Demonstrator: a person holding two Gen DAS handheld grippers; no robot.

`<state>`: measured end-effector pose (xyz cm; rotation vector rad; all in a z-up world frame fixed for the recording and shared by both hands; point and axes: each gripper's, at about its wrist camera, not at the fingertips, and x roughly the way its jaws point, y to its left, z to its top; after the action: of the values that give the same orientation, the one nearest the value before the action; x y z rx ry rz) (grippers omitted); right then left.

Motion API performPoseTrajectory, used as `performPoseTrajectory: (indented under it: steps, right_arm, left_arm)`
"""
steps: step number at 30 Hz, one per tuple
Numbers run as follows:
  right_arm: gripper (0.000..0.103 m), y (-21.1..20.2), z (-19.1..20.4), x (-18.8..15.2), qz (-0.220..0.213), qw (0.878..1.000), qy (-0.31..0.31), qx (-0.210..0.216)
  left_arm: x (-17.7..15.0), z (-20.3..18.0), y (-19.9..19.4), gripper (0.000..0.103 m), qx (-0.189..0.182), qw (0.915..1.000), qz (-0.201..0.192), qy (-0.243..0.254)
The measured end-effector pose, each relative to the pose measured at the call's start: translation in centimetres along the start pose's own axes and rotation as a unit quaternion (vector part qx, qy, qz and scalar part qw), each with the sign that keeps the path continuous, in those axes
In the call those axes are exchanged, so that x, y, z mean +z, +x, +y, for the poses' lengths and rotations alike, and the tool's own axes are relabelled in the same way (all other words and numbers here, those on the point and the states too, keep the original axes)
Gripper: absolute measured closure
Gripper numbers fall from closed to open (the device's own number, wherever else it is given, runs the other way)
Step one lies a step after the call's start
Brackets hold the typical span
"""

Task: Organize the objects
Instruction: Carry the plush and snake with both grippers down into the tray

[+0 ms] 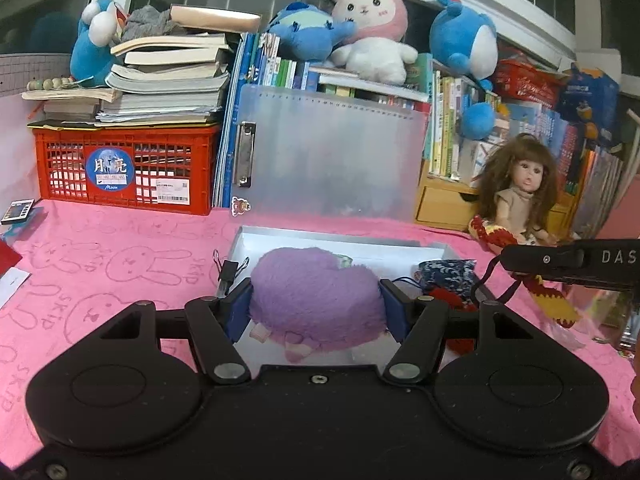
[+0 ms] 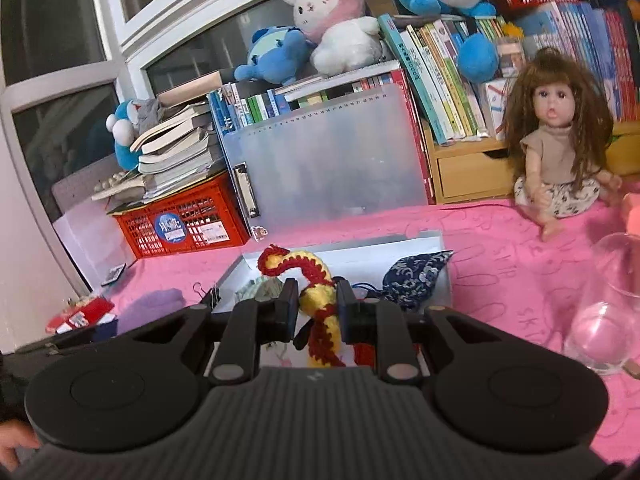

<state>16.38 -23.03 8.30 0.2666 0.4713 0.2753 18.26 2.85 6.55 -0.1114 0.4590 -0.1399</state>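
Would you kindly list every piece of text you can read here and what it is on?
"月亮": round sticker on the red crate.
"Moon": same sticker, lower edge.
"SKIP": pink cloth, repeated beside the rabbit drawings.
"DAS": right gripper body, cut off by the left wrist view's edge.
Crate's white label, book spines: too small.

Purple plush [image 1: 316, 300]; red-and-yellow crochet [image 2: 320, 308]; blue-and-white patterned pouch [image 2: 416, 276]; pink cloth [image 1: 120, 272].

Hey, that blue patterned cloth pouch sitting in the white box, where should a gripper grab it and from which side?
Grip the blue patterned pouch across its bulging middle, coming down from above. It slumps against the right wall of the white box, so a sideways approach is likely blocked. Its soft body should pinch easily. The right gripper is nearest but already shut on the crocheted red and yellow piece.
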Motion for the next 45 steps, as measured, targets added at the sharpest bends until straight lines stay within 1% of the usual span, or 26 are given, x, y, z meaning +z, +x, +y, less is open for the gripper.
performPoseTrajectory:
  steps: [7,22,32,36,45]
  right_arm:
    - [0.079,3.0,-0.5,-0.2,0.022,0.999,0.031,0.01]
    - [0.079,7.8,-1.4,-2.3,0.068,0.997,0.036,-0.014]
    - [0.079,10.5,-0.4,-3.5,0.087,0.996,0.01,-0.02]
    - [0.079,11.4,0.1,-3.3,0.089,0.996,-0.008,-0.025]
    - [0.079,13.4,0.4,-2.7,0.094,0.995,-0.019,-0.026]
  left_arm:
    - [-0.6,0.4,3.1,0.04,0.017,0.9994,0.028,-0.008]
    - [-1.9,0.2,6.6,0.04,0.03,0.9979,0.058,0.004]
    - [-2.1,0.4,9.0,0.04,0.042,0.9962,0.076,0.007]
    - [-1.8,0.5,10.1,0.04,0.047,0.9953,0.084,0.004]
    - [-1.3,0.5,12.3,0.04,0.057,0.9932,0.101,0.009]
